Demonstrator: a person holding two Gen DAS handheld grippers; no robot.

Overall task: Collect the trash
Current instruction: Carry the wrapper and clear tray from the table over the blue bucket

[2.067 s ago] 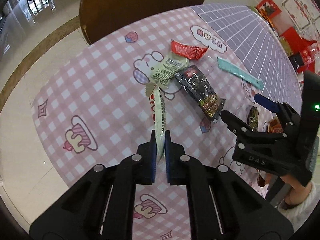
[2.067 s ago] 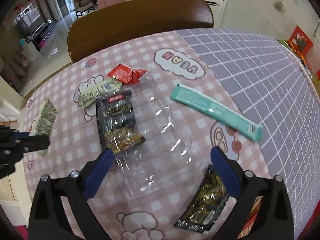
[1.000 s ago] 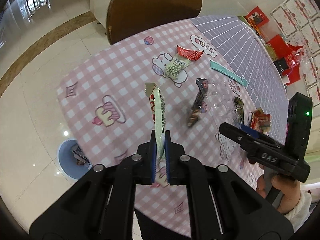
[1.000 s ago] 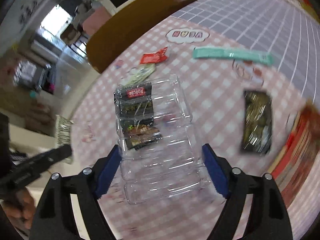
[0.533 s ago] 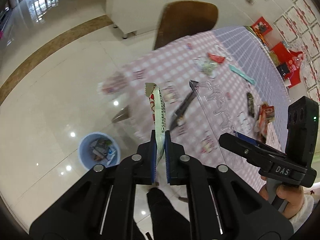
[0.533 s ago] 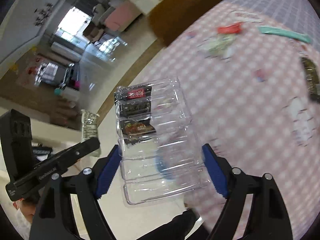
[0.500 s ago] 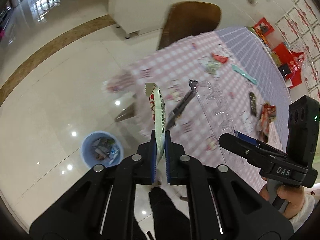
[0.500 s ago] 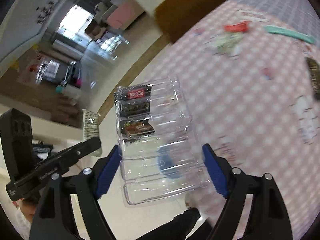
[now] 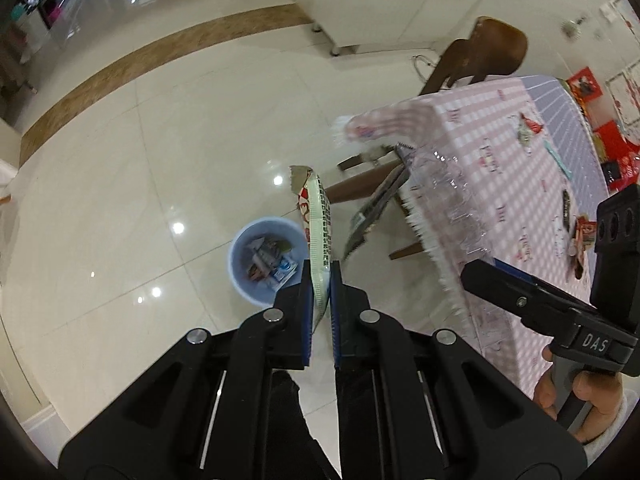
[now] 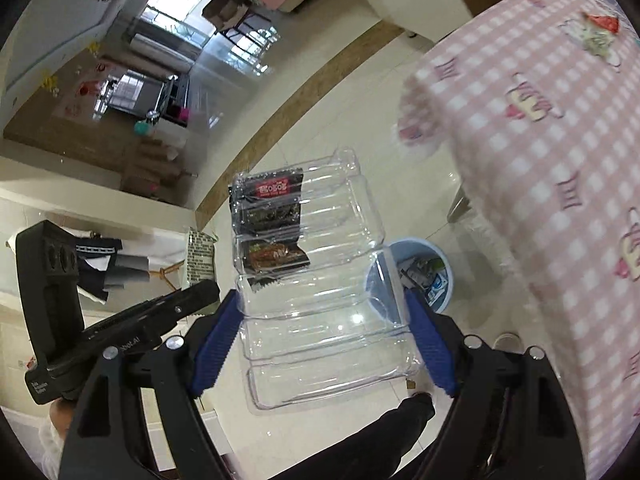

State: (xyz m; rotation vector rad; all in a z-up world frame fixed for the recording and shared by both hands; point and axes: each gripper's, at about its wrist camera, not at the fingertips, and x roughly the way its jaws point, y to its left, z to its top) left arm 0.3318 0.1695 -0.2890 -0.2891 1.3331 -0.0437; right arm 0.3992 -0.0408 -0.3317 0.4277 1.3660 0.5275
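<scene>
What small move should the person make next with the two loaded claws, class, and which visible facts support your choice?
Probably carry both claws a little further until they are over the blue bin, then let go. The left claw is shut on a wrapper and the right claw clamps a clear plastic tray with a dark packet in it; both appear beside the bin's opening, not over it.

The right hand-held gripper (image 10: 322, 340) clamped a clear plastic tray (image 10: 320, 292) between its blue pads (image 10: 430, 344), with a dark snack wrapper (image 10: 270, 224) lying against the tray. Below, a blue bin (image 10: 446, 276) with trash stood on the tiled floor (image 10: 340, 92). The left hand-held gripper (image 10: 204, 290) held a pale wrapper (image 10: 201, 254). A pink checked table (image 10: 560, 160) filled the right side.
</scene>
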